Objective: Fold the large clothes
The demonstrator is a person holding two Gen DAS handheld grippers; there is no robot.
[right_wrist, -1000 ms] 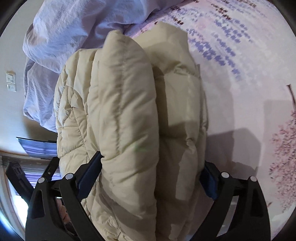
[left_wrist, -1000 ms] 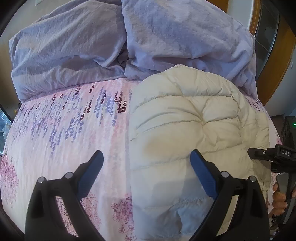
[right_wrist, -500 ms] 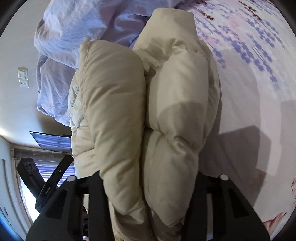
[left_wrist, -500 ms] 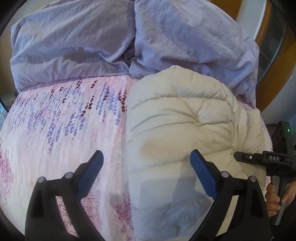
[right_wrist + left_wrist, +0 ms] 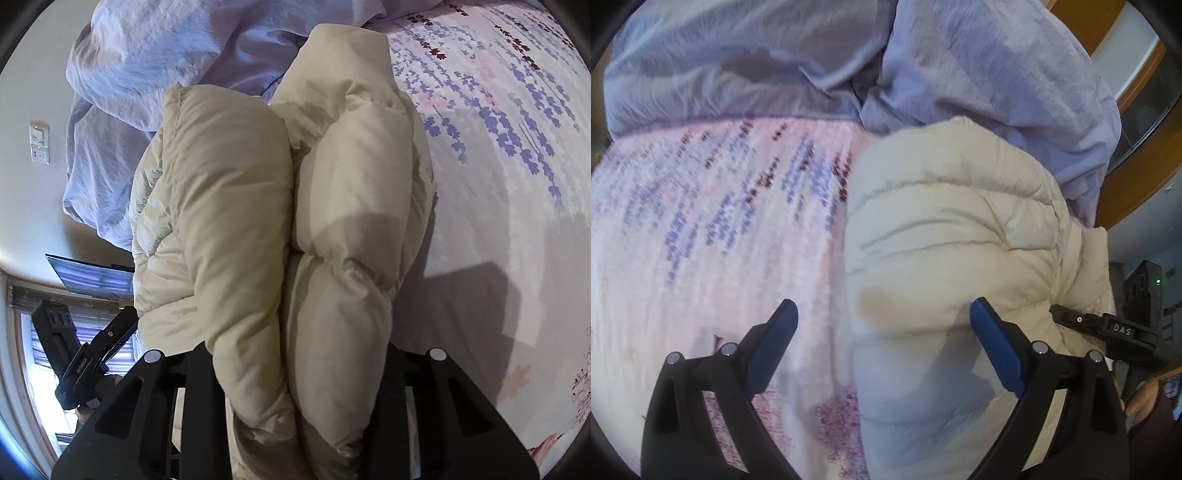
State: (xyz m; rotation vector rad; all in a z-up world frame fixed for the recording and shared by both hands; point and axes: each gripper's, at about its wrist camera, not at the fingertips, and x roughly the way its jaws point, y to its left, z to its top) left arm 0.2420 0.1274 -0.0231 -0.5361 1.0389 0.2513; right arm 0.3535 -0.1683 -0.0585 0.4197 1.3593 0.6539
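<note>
A cream puffer jacket (image 5: pixel 953 236) lies folded on the right side of a floral pink bedsheet (image 5: pixel 701 229). My left gripper (image 5: pixel 882 332) is open above the jacket's near left edge, its blue fingertips (image 5: pixel 982 317) holding nothing. My right gripper (image 5: pixel 291 369) is shut on the jacket (image 5: pixel 295 206), pinching two thick folded layers between its black jaws. The right gripper's body also shows at the jacket's right side in the left wrist view (image 5: pixel 1108 328).
A crumpled lavender duvet (image 5: pixel 849 59) is piled along the far side of the bed, touching the jacket's far end. A wooden frame (image 5: pixel 1145 177) stands at the right. The left gripper shows at the lower left in the right wrist view (image 5: pixel 88 354).
My right gripper closed on the jacket's folded layers and squeezed them together. My left gripper stayed open and shifted slightly; the view is now blurred by motion.
</note>
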